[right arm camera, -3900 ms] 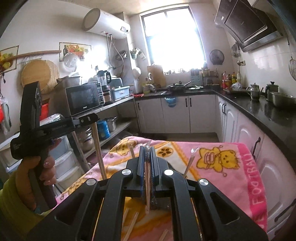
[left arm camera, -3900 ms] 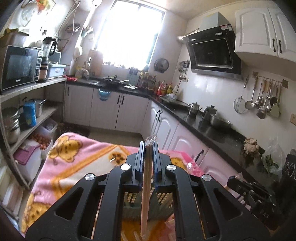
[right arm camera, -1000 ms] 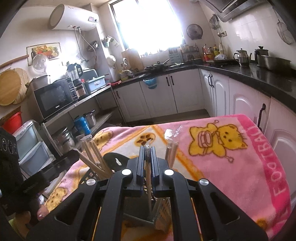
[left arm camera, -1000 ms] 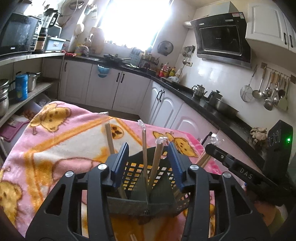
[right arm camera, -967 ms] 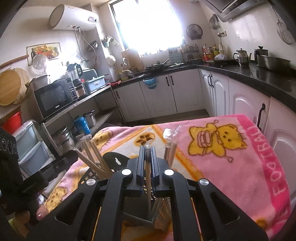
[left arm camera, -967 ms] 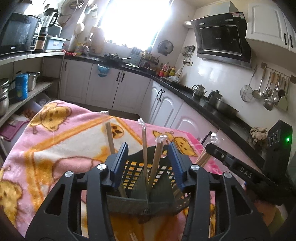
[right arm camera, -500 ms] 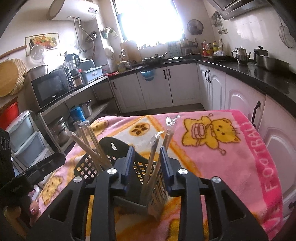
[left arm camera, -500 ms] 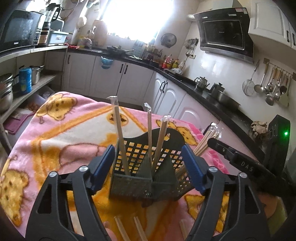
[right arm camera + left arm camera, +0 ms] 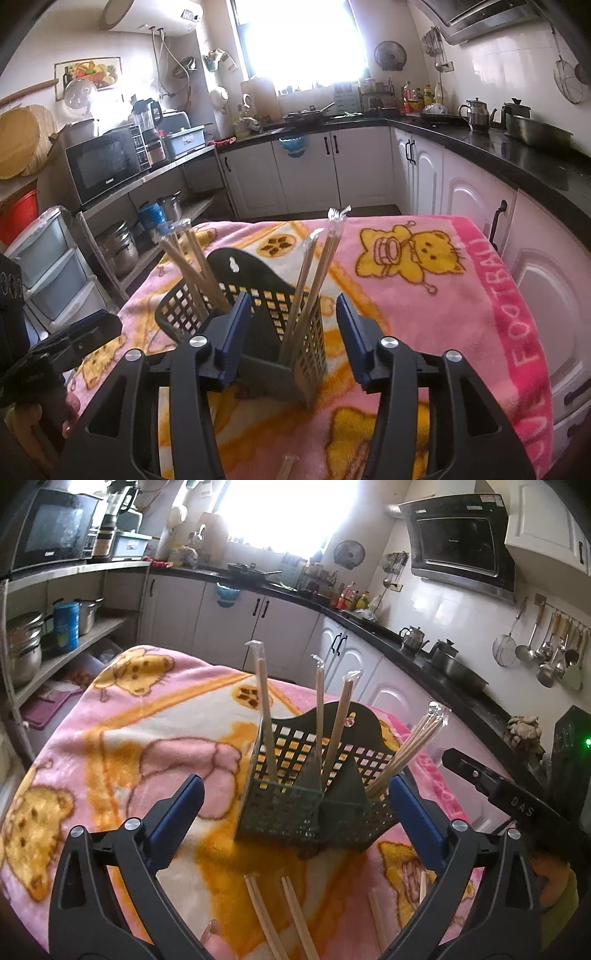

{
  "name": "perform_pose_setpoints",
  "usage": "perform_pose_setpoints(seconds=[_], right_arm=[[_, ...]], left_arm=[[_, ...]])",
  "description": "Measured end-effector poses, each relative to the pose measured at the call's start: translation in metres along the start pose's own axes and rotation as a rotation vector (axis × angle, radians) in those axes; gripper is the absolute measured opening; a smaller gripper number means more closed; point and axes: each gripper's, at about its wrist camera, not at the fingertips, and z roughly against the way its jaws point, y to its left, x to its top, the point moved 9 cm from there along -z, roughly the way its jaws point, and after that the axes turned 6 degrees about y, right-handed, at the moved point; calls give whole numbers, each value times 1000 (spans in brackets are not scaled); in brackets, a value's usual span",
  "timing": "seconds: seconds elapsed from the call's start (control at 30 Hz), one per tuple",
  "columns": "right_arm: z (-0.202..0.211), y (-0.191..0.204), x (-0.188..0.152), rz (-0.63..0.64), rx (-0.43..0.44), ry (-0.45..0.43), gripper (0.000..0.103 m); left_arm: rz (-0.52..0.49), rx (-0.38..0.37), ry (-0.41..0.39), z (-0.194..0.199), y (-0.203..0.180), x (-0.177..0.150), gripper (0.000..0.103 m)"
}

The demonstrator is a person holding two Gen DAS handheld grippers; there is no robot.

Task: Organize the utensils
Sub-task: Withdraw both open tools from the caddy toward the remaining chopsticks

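A dark mesh utensil basket (image 9: 295,805) stands on the pink blanket (image 9: 122,738); it also shows in the right wrist view (image 9: 310,339). Several wrapped wooden chopsticks (image 9: 266,716) stand upright in its compartments, with a bundle (image 9: 406,749) leaning at its right end. My left gripper (image 9: 295,823) is open wide and empty, just in front of the basket. My right gripper (image 9: 291,339) is open and empty, with its jaws either side of the basket's near corner. Loose chopsticks (image 9: 295,919) lie on the blanket under the left gripper.
The blanket (image 9: 443,288) covers a table whose edges drop off on all sides. White cabinets (image 9: 332,173) and a black counter (image 9: 517,155) run behind and to the right. A shelf with a microwave (image 9: 103,162) stands at the left.
Both grippers let go of their chopsticks, which now stand in the basket. Both jaws opened wider and both grippers drew back from the basket.
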Motion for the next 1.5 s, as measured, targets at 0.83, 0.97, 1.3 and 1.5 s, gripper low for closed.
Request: perform_pose_setpoints(seconds=[0.83,0.97,1.3,1.5], right_arm=[[36,11,-62,51,-5,44,60],[39,8,-73,48,-9,55,60],[44,-3,-100,48,-26,92,60],[46,-12,-117,33,-35,117,60]], left_arm=[[16,-6,19,24,2,-48,91],[7,-8,30,25,0,-58,91],[-3,-12,62,24,-5,-79,91],[-21,-12,90,20,-11,-89,91]])
